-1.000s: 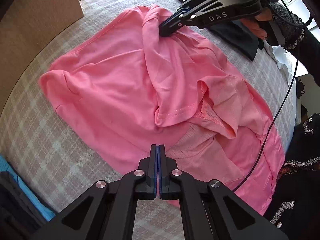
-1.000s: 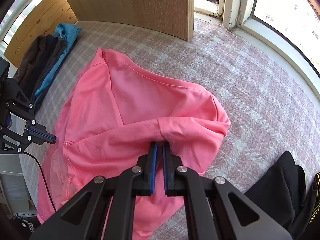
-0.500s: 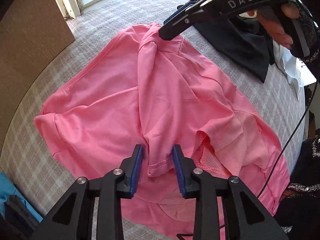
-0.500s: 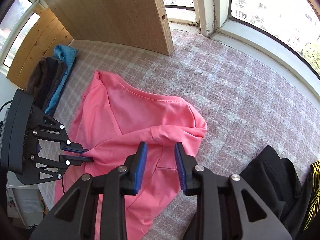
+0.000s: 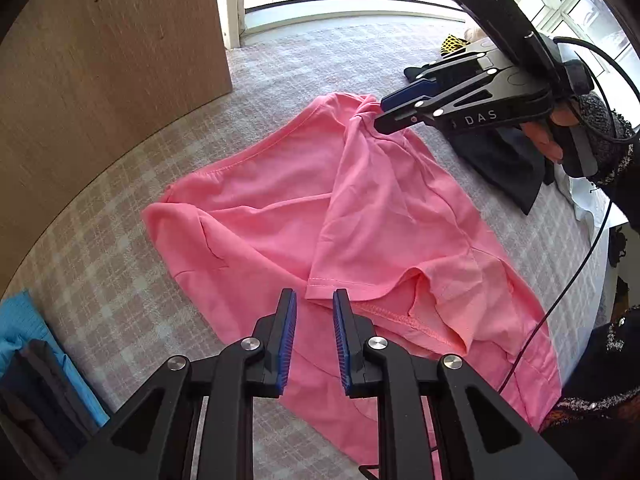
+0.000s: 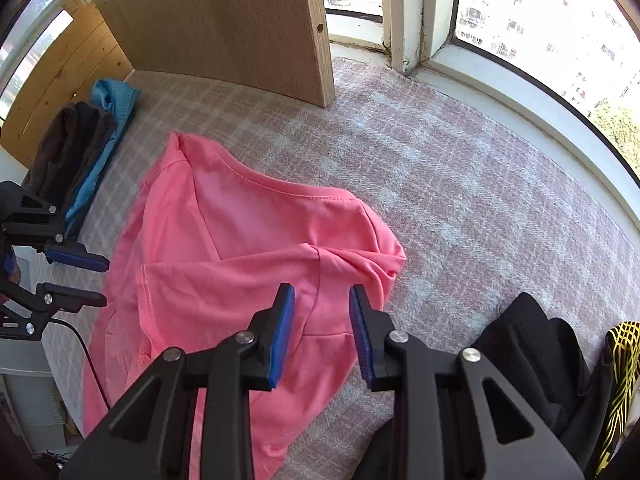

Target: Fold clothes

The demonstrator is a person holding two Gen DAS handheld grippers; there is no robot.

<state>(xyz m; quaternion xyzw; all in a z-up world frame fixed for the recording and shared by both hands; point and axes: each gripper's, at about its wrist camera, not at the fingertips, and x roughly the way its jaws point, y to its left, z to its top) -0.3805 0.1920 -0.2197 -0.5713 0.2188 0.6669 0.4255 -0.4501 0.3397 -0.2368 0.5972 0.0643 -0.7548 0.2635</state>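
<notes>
Bright window bay behind, with a wooden panel (image 6: 248, 28) standing on a grey-pink plaid cover (image 6: 460, 184) that spreads over the whole work surface. No bins or baskets anywhere in view, just loose piles: dark and blue clothes (image 6: 84, 148) stacked along the far left edge by the wood wall, a black garment (image 6: 532, 344) plus something yellow-and-black patterned (image 6: 622, 364) off to the right.

Pink shirt (image 5: 360, 216) lying mid-cover, flat-ish but rumpled, with a sleeve (image 5: 352, 276) flopped over the body and its stitched hem facing the left wrist camera. One corner bunched up near the black garment.

Left gripper (image 5: 314, 300) spread apart, blue pads (image 5: 289, 336) showing on the inner faces, nothing pinched. Hovering just short of that sleeve hem, tips near it, but can't tell whether touching or not. Same gripper seen from the right wrist view (image 6: 102, 280), fingers well parted at the shirt's left edge.

Right gripper (image 6: 322, 292) also spread wide, blue pads visible, nothing between them, poised over the bunched shoulder fold (image 6: 360, 264). From the left wrist view (image 5: 380, 114) its tips sit right at the bunched corner of the shirt; hard to say whether they brush the fabric. Held by a hand (image 5: 560, 128) in a sparkly dark sleeve, black cable (image 5: 576, 272) trailing down across the shirt's right side.
</notes>
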